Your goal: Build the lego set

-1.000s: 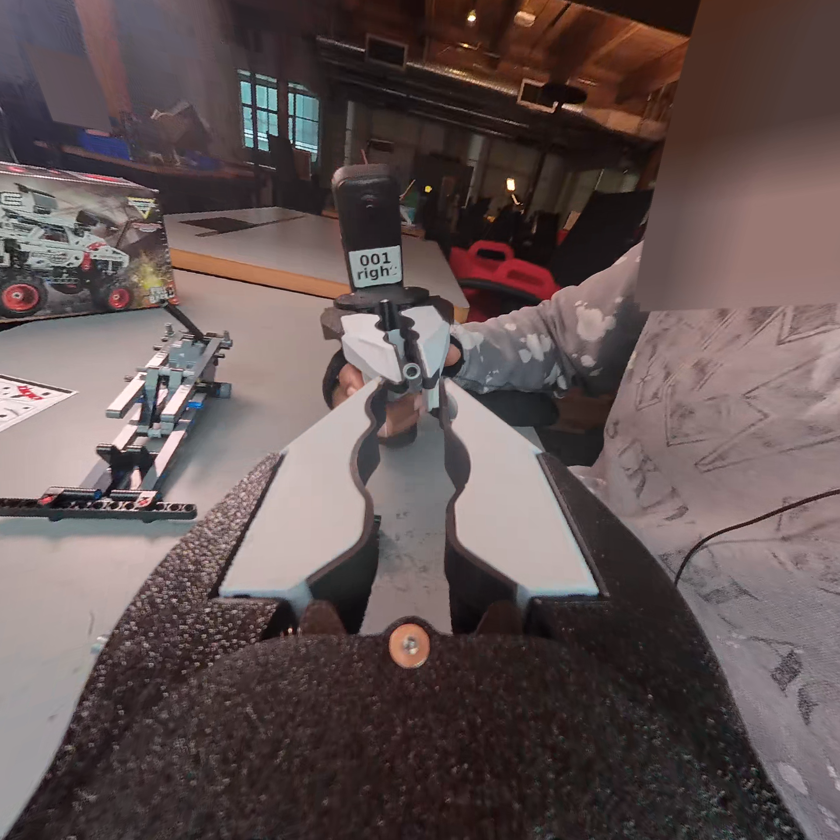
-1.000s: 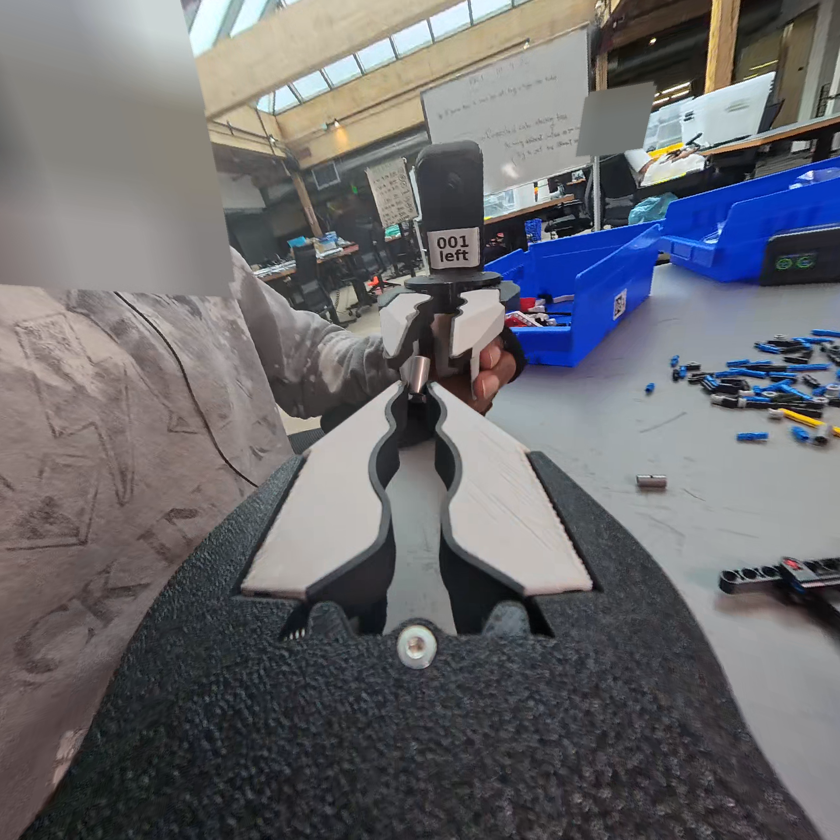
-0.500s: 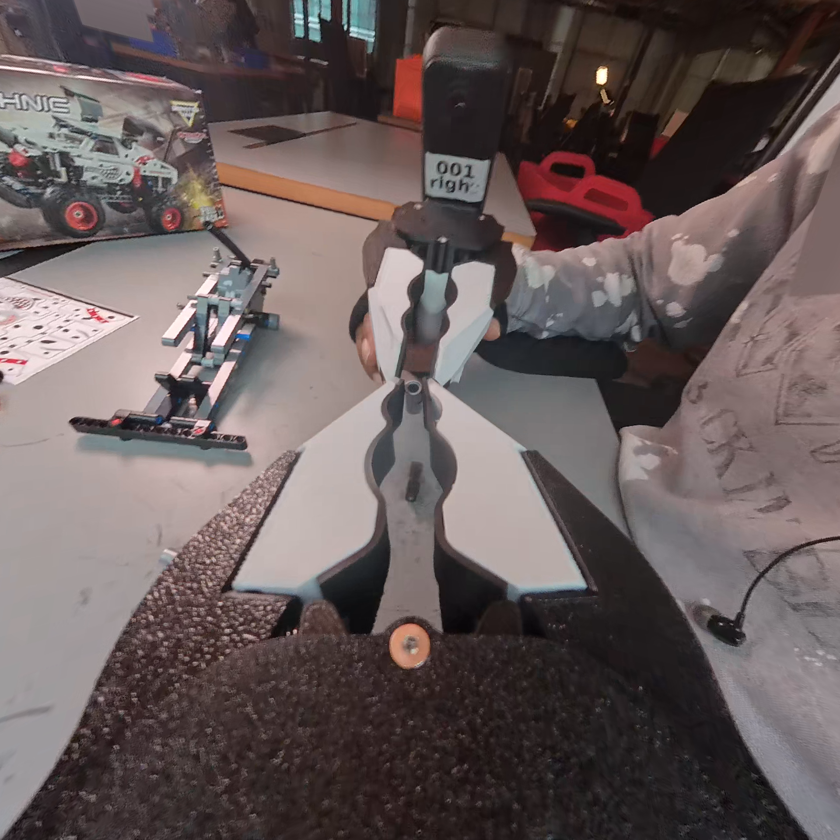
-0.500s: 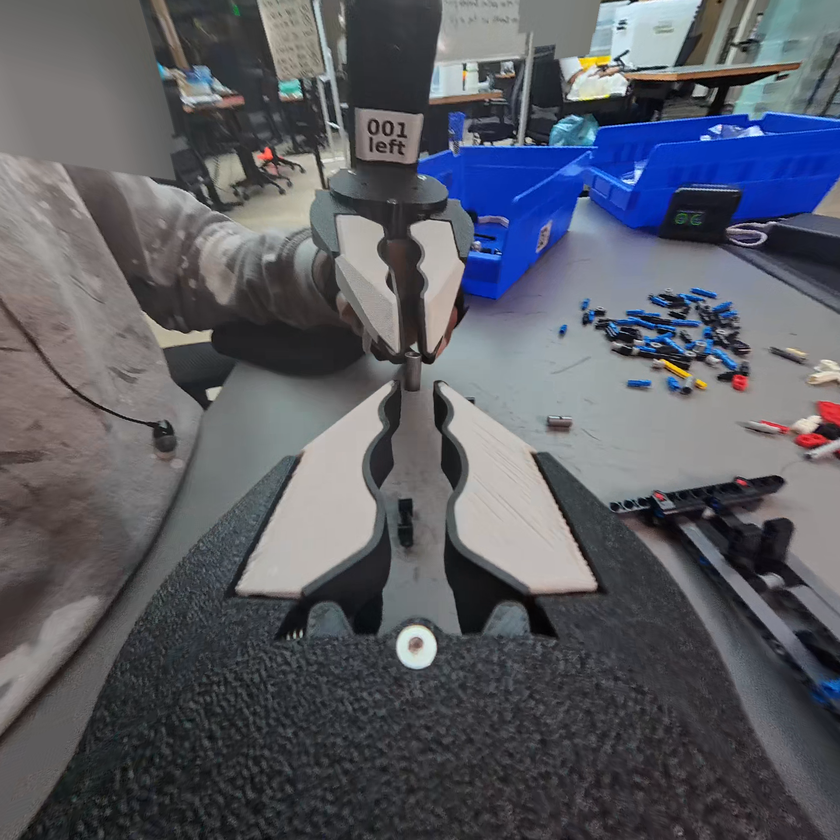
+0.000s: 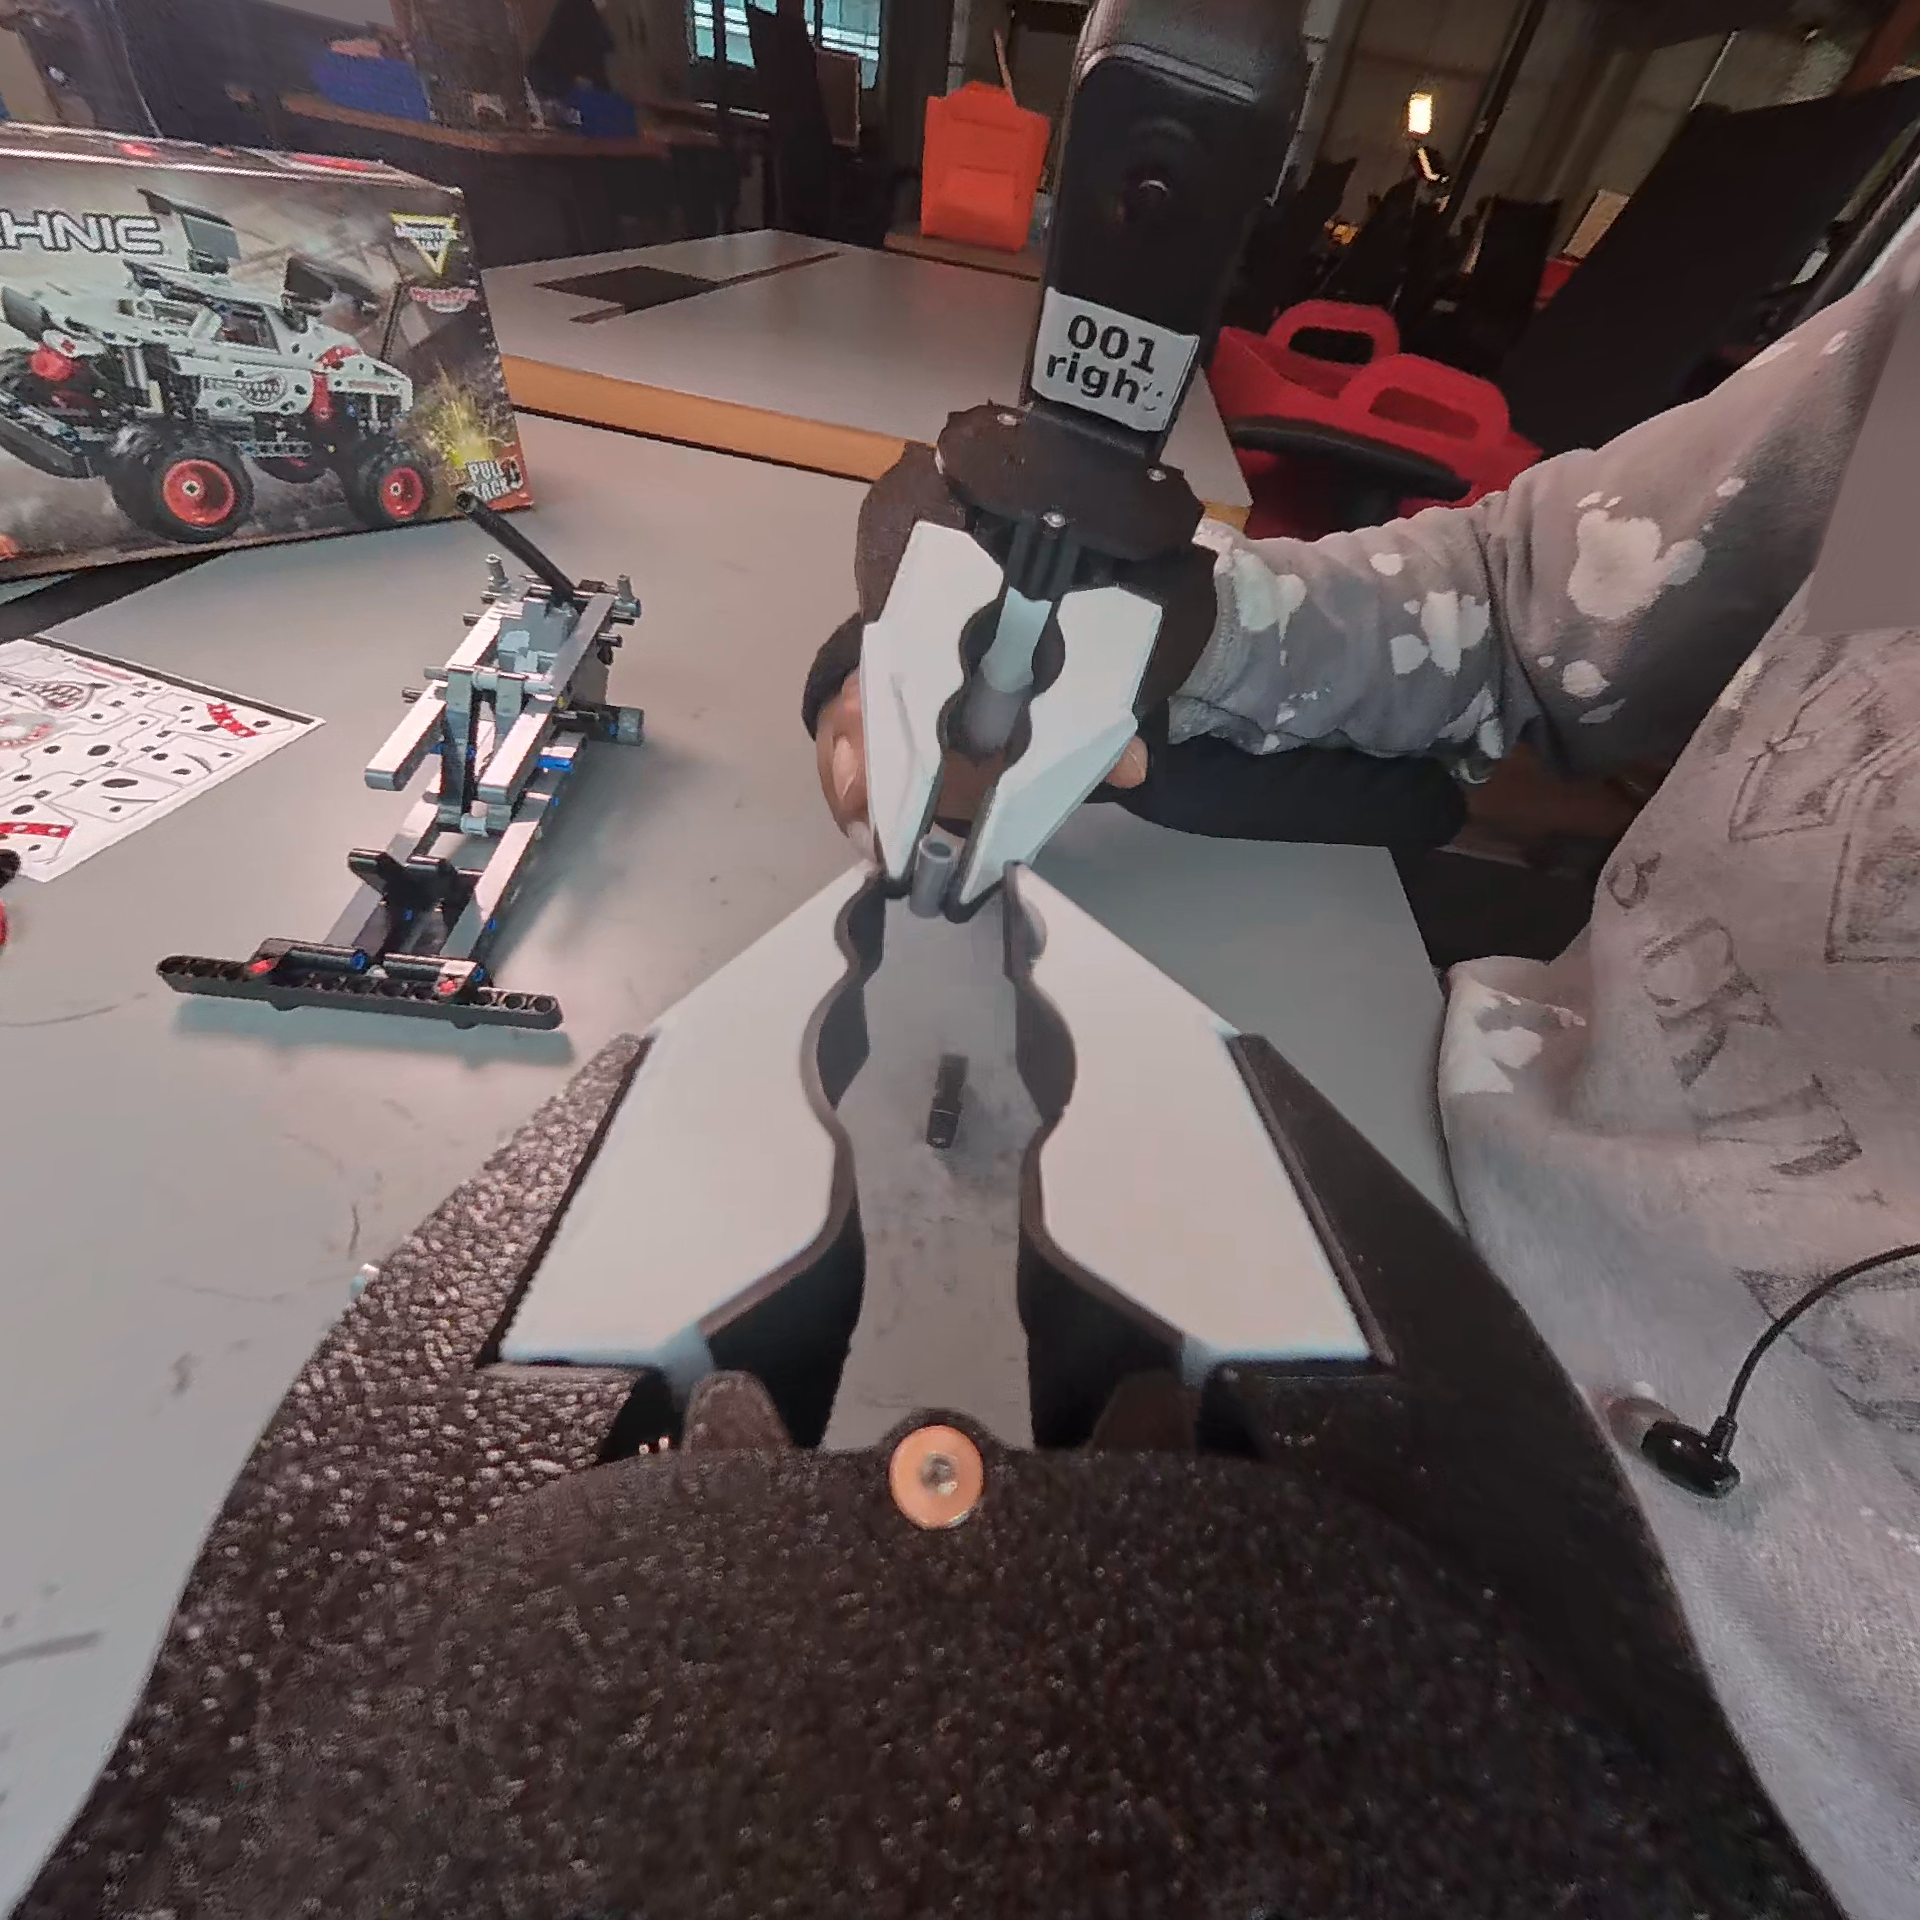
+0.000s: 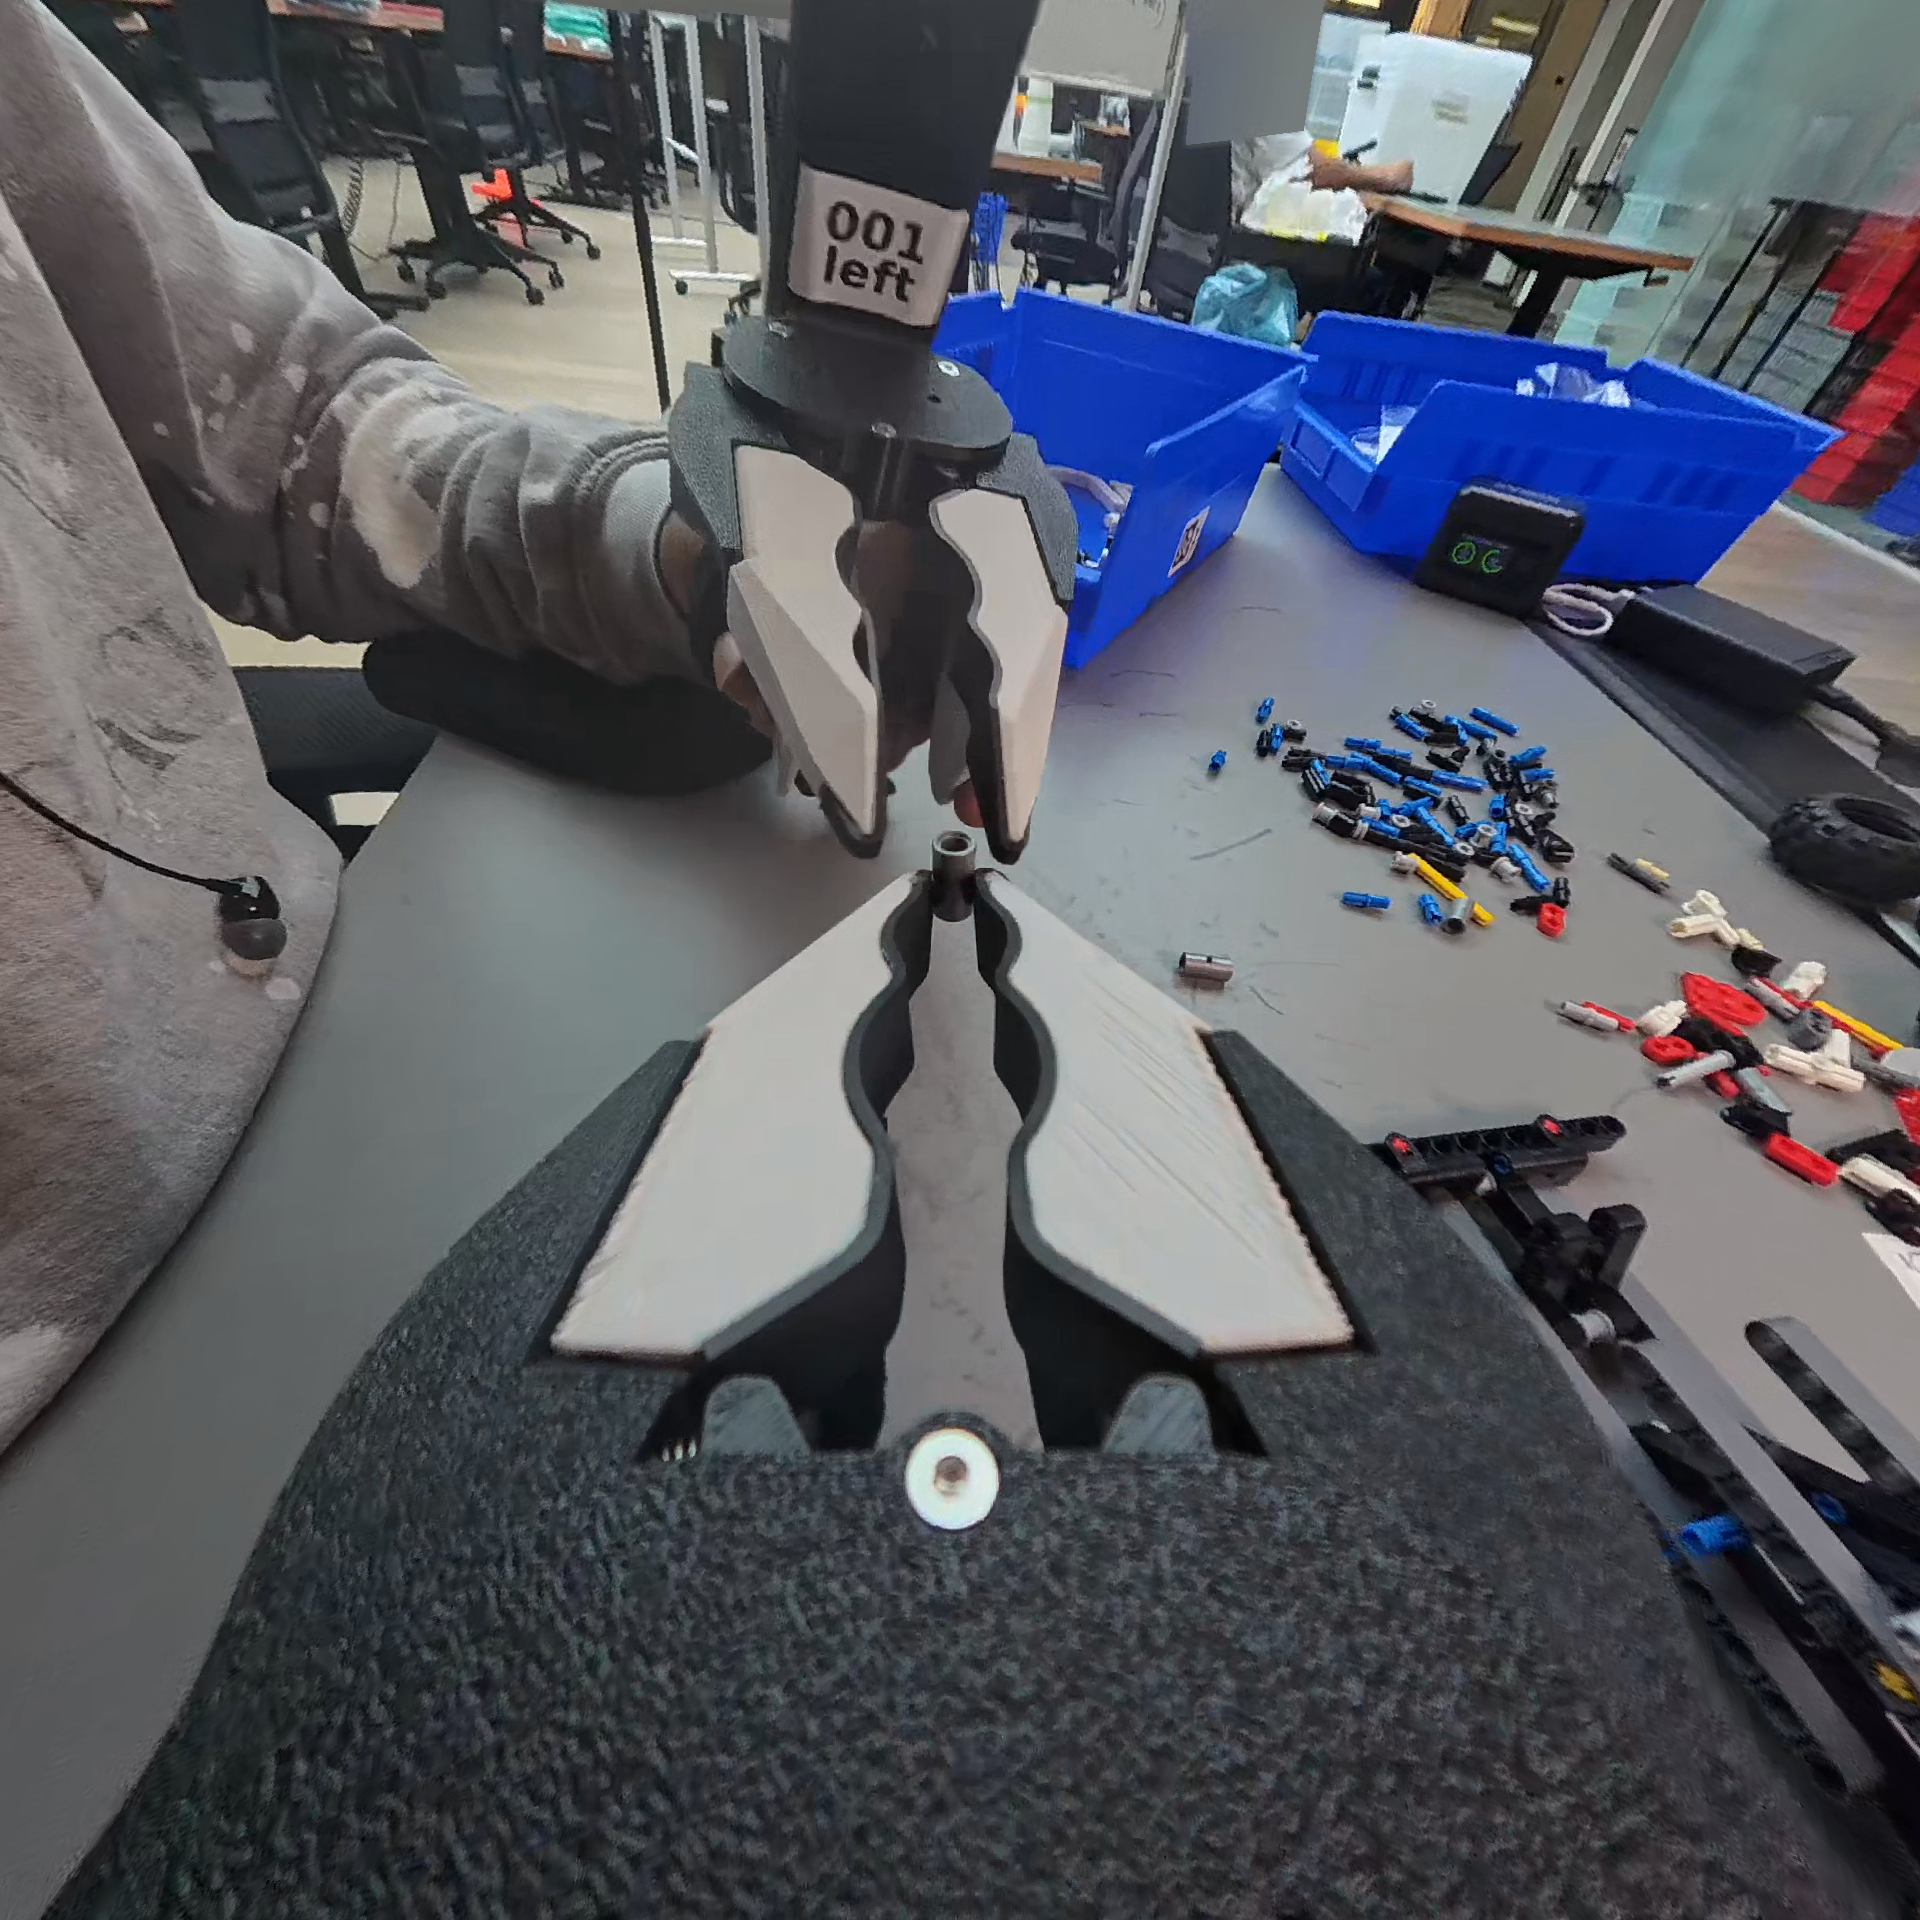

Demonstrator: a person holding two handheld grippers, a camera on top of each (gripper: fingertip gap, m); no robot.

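A small grey sleeve piece (image 6: 954,883) sits upright between my right gripper's (image 6: 951,891) fingertips, which are shut on it. My left gripper (image 6: 932,836) faces it tip to tip with its fingers apart and empty, just above the sleeve. In the left wrist view the left gripper (image 5: 940,896) is open around the sleeve (image 5: 935,868) held by the right gripper (image 5: 937,881). A short black pin (image 5: 945,1099) lies on the table between the left fingers. The long grey and black chassis (image 5: 468,790) lies to the left and also shows in the right wrist view (image 6: 1538,1236).
The set's box (image 5: 229,343) and a sticker sheet (image 5: 104,748) are at the far left. A pile of blue and black pins (image 6: 1434,790), another grey sleeve (image 6: 1205,968), red and white parts (image 6: 1766,1039), a tyre (image 6: 1849,847) and blue bins (image 6: 1174,436) lie to the right. Only a small space, under 4 cm, lies between the two pairs of fingers. The short black pin (image 5: 945,1099) is about 8 centimeters from my right fingertips.
Both grippers tilted down toward the table. The sleeve passed from the left gripper to the right, and the left gripper opened. A black pin dropped onto the table.
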